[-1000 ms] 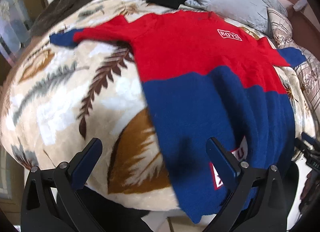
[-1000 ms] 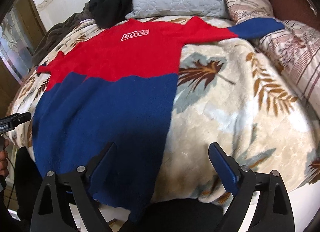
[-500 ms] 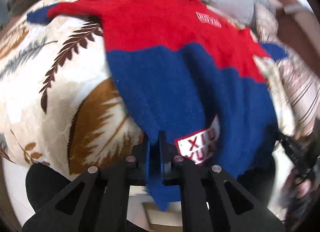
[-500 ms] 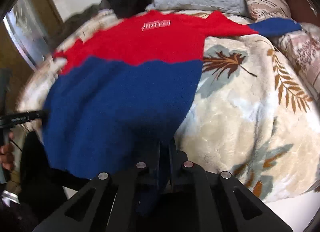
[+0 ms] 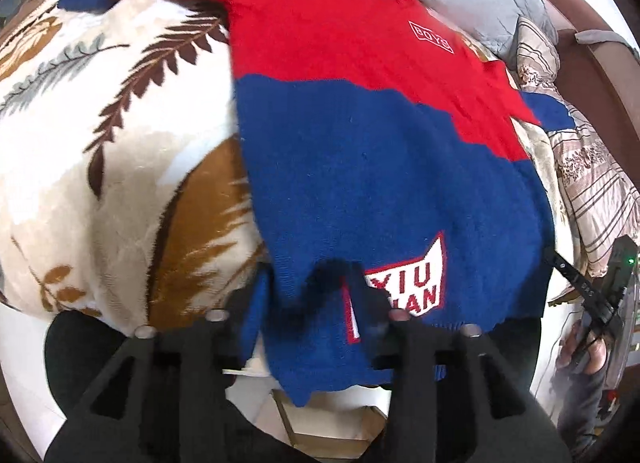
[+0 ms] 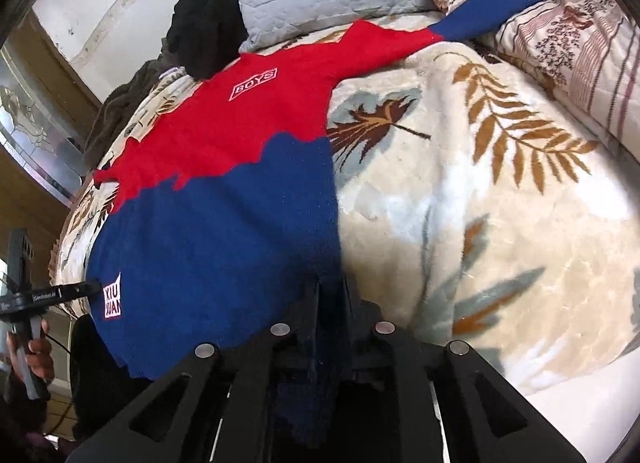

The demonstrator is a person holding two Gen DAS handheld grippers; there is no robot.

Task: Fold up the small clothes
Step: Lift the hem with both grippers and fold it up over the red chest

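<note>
Since half a second ago, left gripper (image 5: 308, 303) reopened around sweater (image 5: 384, 167) hem, right gripper (image 6: 332, 295) still clamped on near corner; fold probably stalled.

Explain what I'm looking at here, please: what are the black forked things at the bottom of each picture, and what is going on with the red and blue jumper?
The black forks are handheld two-finger grippers, one in each of a person's hands, each carrying a fisheye camera that looks along its fingers. One picture comes from the left gripper, the other from the right gripper. A red and blue sweater lies front up on a leaf-patterned blanket, sleeves spread, with pillows behind. The right gripper is shut on the sweater's hem. The left one sits at the hem near the XIU label; its fingers look blurred and partly apart, so its grip is unclear.
</note>
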